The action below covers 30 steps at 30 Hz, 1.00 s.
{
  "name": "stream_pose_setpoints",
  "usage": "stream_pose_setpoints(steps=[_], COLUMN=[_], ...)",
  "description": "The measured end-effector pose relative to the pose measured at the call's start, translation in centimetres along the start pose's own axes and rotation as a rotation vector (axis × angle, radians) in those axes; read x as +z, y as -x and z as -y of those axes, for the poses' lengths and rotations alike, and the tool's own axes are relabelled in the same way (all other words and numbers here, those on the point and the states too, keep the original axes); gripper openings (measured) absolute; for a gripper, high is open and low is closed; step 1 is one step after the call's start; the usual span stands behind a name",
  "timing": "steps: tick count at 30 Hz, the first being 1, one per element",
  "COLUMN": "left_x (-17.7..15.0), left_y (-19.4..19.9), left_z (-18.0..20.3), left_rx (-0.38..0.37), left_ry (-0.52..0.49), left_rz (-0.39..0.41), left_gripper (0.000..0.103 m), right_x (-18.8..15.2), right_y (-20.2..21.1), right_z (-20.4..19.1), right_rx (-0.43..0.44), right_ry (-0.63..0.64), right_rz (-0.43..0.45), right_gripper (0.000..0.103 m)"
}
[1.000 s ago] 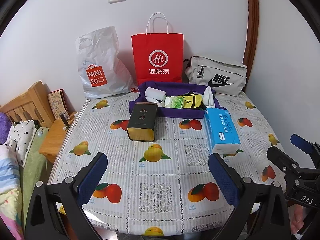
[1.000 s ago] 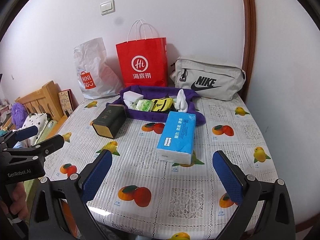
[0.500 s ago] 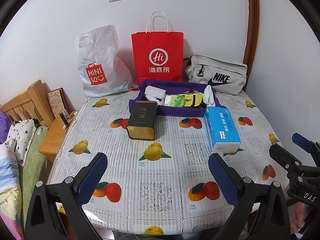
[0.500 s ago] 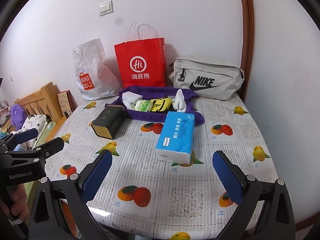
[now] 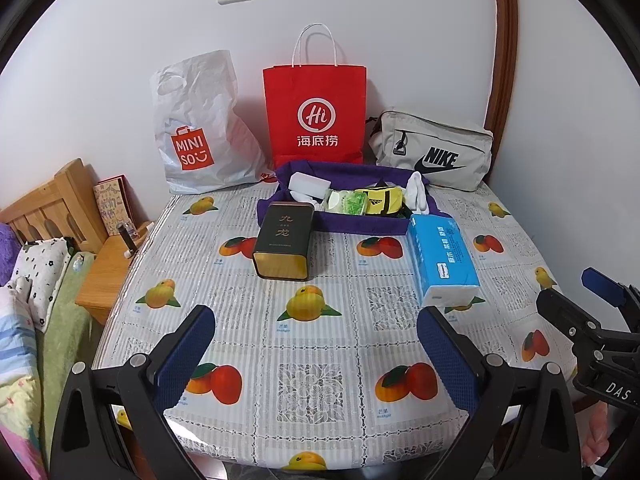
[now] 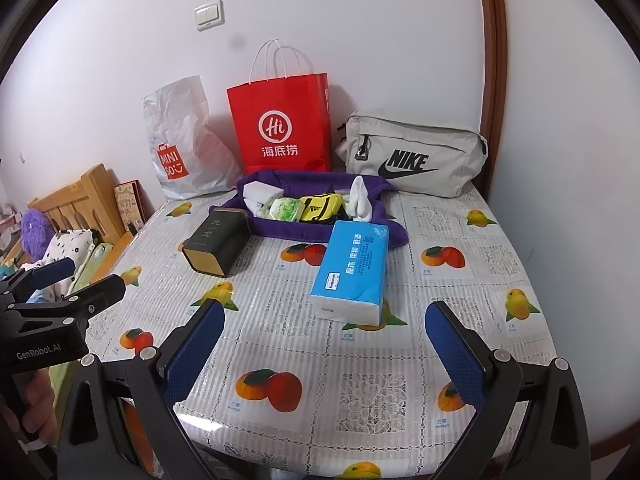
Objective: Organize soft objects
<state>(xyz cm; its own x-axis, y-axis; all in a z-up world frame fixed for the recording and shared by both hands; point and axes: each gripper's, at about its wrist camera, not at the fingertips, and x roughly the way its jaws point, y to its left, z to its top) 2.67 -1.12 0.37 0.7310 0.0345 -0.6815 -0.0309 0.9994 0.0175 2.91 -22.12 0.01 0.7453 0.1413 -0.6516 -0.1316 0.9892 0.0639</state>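
Note:
A purple fabric tray [image 5: 360, 226] [image 6: 304, 232] lies at the back of the table. It holds a white block [image 5: 309, 185], a green packet [image 5: 347, 202], a yellow-black pouch [image 5: 384, 200] and a white sock [image 5: 417, 192] [image 6: 360, 198]. In front of it lie a blue tissue pack [image 5: 442, 258] [image 6: 352, 268] and a dark tea tin [image 5: 285, 240] [image 6: 218, 240]. My left gripper [image 5: 316, 354] hangs open over the table's near edge. My right gripper [image 6: 324, 350] is open too, empty, just short of the tissue pack.
Against the wall stand a white Miniso bag [image 5: 200, 128], a red paper bag [image 5: 316, 116] and a grey Nike bag [image 5: 434, 152]. A wooden bed frame [image 5: 52, 208] and bedding [image 5: 36, 272] lie left of the fruit-print tablecloth [image 5: 312, 344]. A hand [image 6: 28, 404] grips the other handle.
Both grippers have drifted slightly back and down; the scene sits a little higher in view. Nothing on the table has moved.

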Motion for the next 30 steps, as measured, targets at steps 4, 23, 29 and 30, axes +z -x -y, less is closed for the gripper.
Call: stream_pose_setpoints(steps=[4,23,29,30], left_x=[-0.01,-0.06,-0.09,-0.08], left_y=[0.03,0.14,0.19,0.17], left_z=[0.06,0.00,-0.02,0.02], left_rx=[0.001,-0.001,-0.001,0.000], left_ry=[0.000,0.001,0.002,0.005], left_rz=[-0.001,0.002,0.003,0.003], left_gripper=[0.102,0.102,0.102,0.102], right_x=[-0.04,-0.03,-0.15,-0.17], right_y=[0.02,-0.06,-0.14,-0.15], right_z=[-0.19,-0.54,-0.54,-0.53], right_rx=[0.001,-0.002,-0.002,-0.001], right_ry=[0.003,0.011,0.010,0.011], right_rz=[0.000,-0.003,-0.004,-0.005], right_gripper=[0.100,0.100,0.100,0.100])
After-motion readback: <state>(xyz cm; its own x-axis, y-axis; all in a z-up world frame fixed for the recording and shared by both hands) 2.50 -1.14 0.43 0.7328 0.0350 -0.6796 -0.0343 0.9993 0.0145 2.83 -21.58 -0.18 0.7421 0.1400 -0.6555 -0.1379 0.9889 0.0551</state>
